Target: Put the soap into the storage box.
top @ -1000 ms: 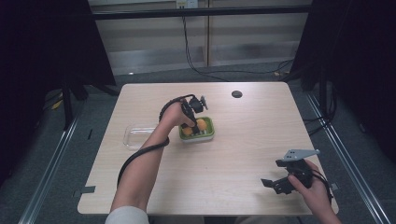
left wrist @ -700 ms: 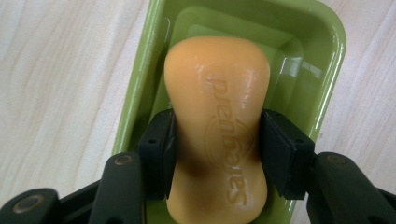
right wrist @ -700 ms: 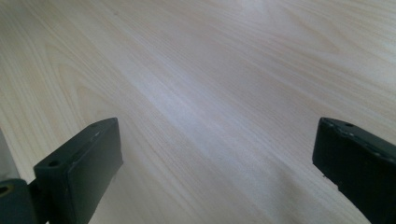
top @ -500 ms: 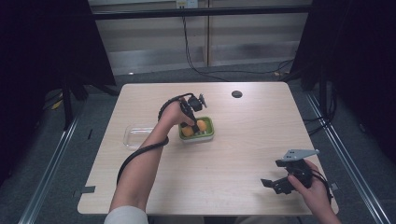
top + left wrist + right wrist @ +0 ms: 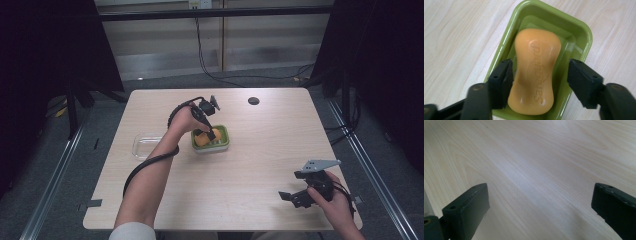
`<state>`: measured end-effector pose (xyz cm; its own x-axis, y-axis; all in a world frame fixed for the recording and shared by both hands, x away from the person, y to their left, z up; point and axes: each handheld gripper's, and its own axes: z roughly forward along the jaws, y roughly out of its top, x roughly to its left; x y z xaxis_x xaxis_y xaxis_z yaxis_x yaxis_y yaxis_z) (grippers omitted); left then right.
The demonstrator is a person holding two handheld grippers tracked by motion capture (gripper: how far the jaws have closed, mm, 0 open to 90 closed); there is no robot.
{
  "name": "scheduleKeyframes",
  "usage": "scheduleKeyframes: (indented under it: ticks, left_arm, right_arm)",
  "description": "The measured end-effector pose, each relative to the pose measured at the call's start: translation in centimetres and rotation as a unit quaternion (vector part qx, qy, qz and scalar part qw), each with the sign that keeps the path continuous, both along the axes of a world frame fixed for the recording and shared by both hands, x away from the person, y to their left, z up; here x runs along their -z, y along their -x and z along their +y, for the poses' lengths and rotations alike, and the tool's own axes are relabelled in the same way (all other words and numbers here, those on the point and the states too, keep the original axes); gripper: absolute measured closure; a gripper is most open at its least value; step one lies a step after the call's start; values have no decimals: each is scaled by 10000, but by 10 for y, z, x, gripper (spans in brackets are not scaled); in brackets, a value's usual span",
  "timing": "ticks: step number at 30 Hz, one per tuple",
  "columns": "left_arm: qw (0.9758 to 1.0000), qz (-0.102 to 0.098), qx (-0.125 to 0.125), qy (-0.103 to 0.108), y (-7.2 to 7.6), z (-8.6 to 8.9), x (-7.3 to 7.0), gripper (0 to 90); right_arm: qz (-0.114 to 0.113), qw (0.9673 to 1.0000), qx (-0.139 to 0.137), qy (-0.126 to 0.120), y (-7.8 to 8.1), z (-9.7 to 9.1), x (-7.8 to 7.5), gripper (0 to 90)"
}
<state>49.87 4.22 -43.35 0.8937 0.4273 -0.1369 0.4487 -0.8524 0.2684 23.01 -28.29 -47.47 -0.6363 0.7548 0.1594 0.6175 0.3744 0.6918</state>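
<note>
High view. The left gripper (image 5: 209, 131) hangs over a green soap dish (image 5: 223, 142) near the middle of the tabletop (image 5: 260, 165), its fingers pointing steeply down into the dish, where an orange soap bar (image 5: 201, 139) lies. A clear plastic lid or tray (image 5: 145, 145) lies to the left of the dish, apart from it. The right gripper (image 5: 295, 192) rests low near the front right corner, well apart from the dish, probably parked so as not to crowd the working hand. A small dark disc (image 5: 253, 101) sits near the far edge.

Left gripper view. The soap bar (image 5: 535, 72) lies lengthwise in the dish (image 5: 579, 32), seated in its hollow. The fingers (image 5: 501, 82) straddle its waist and have just been opening: the left finger stands against or very near the bar's side, while a clear gap separates the right finger from it. The bar is thus no longer pinched; it rests on the dish, which suggests a release after placing.

Right gripper view. The fingers (image 5: 466, 212) stand wide apart over bare tabletop (image 5: 544, 170) and hold nothing.
</note>
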Motion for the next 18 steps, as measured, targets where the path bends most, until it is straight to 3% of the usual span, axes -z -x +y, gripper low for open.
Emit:
scheduleKeyframes:
  ticks: [8,18]
  left_arm:
    - [9998,-10,-137,176,4,4,-8,289]
    - [9995,36,-86,292,16,16,-16,235]
  right_arm:
    - [-12,10000,20,5,0,0,0,13]
    - [-21,10000,22,16,1,0,-1,13]
